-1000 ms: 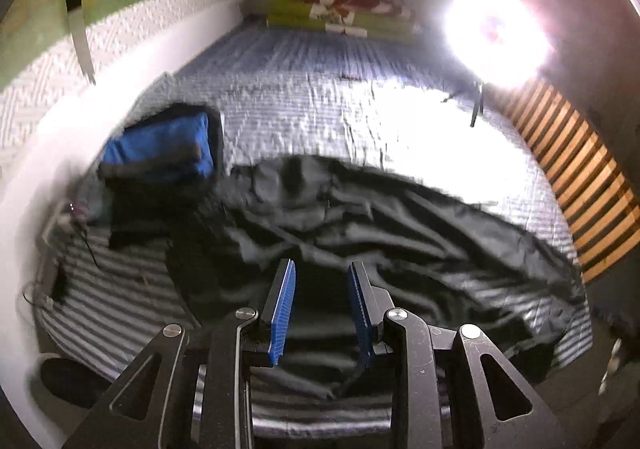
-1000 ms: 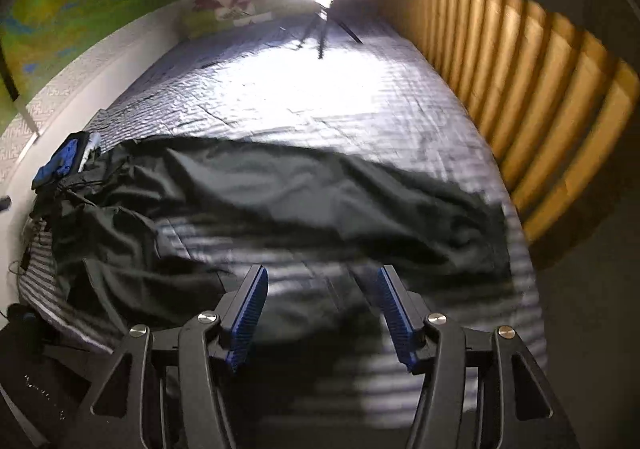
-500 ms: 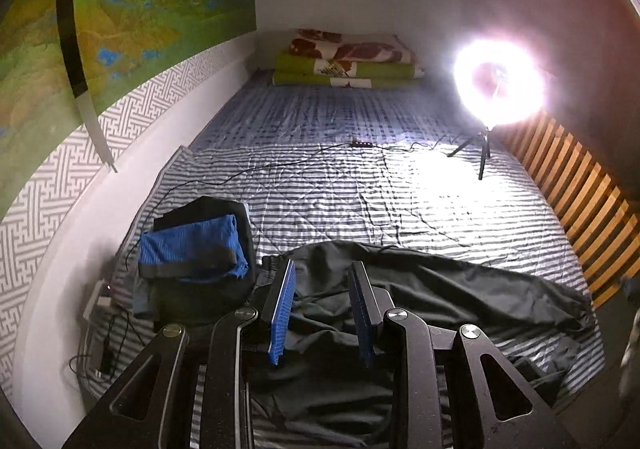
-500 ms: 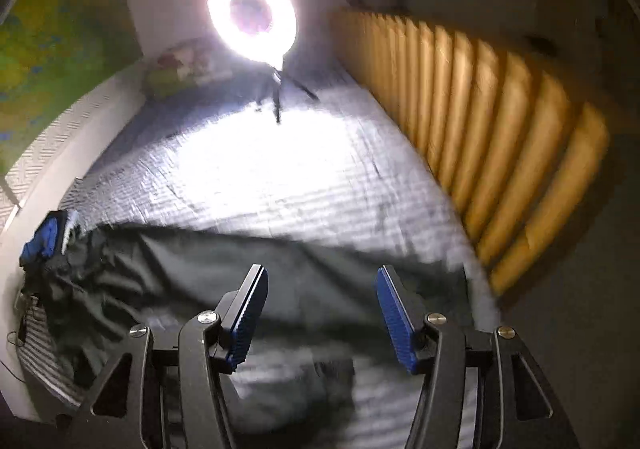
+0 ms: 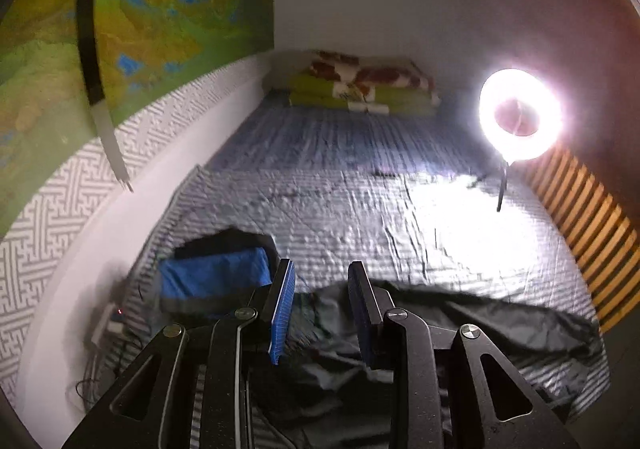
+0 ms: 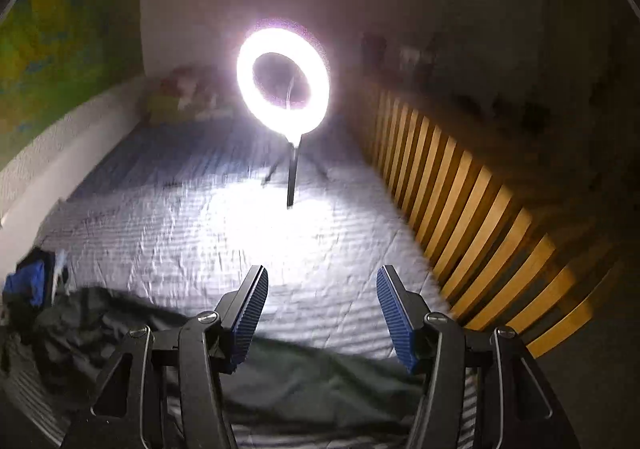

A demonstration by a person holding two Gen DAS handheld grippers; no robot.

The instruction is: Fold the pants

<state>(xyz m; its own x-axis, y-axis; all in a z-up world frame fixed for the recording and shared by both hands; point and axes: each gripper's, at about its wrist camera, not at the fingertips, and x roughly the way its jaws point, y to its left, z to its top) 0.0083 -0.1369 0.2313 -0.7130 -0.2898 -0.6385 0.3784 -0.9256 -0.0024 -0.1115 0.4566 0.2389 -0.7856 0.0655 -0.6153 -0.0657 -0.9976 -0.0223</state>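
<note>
Over on the left wrist view, the left gripper (image 5: 322, 309) has tipped up from a second ago, jaws narrow and empty, so the dark pants (image 5: 460, 325) now sprawl unfolded along the near edge of the striped bed (image 5: 340, 189). Only this view shows the blue bundle (image 5: 212, 281) clearly. From the right wrist view, the right gripper (image 6: 320, 313) gapes wide, empty; no fold started yet.

pants (image 5: 460, 325): dark grey | bedcover (image 5: 340, 185): blue-grey stripes | folded bundle (image 5: 212, 277): blue | claw pads (image 6: 248, 309): blue
</note>
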